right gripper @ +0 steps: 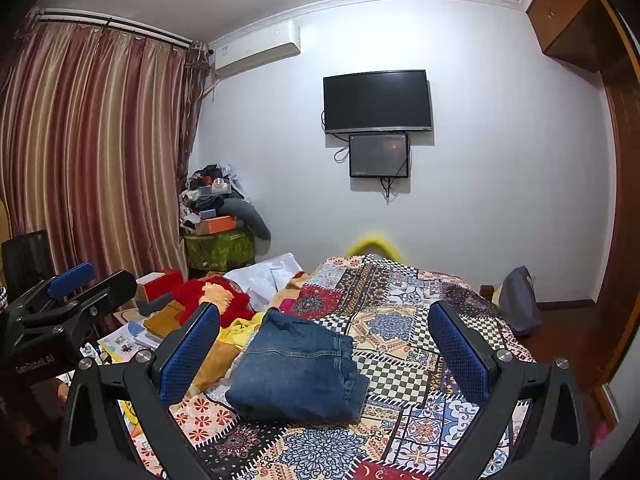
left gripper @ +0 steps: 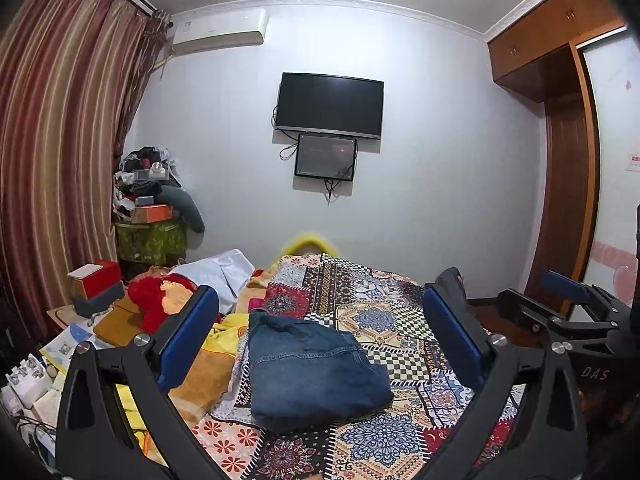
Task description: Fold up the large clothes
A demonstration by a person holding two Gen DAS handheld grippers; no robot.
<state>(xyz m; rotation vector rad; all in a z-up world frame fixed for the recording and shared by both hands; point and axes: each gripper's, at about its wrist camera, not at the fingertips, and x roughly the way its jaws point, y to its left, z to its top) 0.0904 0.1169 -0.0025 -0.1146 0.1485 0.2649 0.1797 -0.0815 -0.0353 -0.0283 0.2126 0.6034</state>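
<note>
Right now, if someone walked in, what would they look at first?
Probably the folded blue jeans, lying in the middle of the bright patchwork bedspread, between the open left gripper and open right gripper, which touch nothing. Next, the black TV up on the white wall, and the red-striped curtains on the left.

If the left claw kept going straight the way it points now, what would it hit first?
Probably the folded jeans: they lie on the bedspread between the open left claw fingers, slightly below the view's centre. Depth is unclear; if the line runs higher, it would pass over them toward the far wall.
</note>
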